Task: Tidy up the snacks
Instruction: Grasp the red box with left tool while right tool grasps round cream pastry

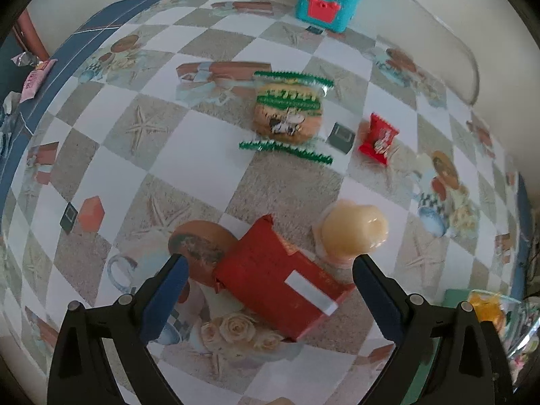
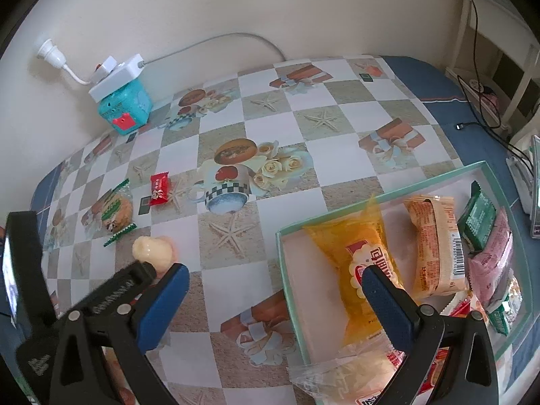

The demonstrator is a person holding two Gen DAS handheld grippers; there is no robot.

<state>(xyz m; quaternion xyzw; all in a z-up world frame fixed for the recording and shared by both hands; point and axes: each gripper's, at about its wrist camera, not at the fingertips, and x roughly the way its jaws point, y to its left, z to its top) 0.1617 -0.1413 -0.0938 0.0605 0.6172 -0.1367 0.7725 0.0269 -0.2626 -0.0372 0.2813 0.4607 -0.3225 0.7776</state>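
The left gripper hangs with its jaws spread wide over a red snack packet lying flat on the checked tablecloth, gripping nothing. A pale jelly cup sits just beside the packet; farther off lie a green-edged cookie pack and a small red candy. The right gripper is likewise released and empty, poised over the edge of a green-rimmed box that holds a yellow bun pack and other wrapped snacks
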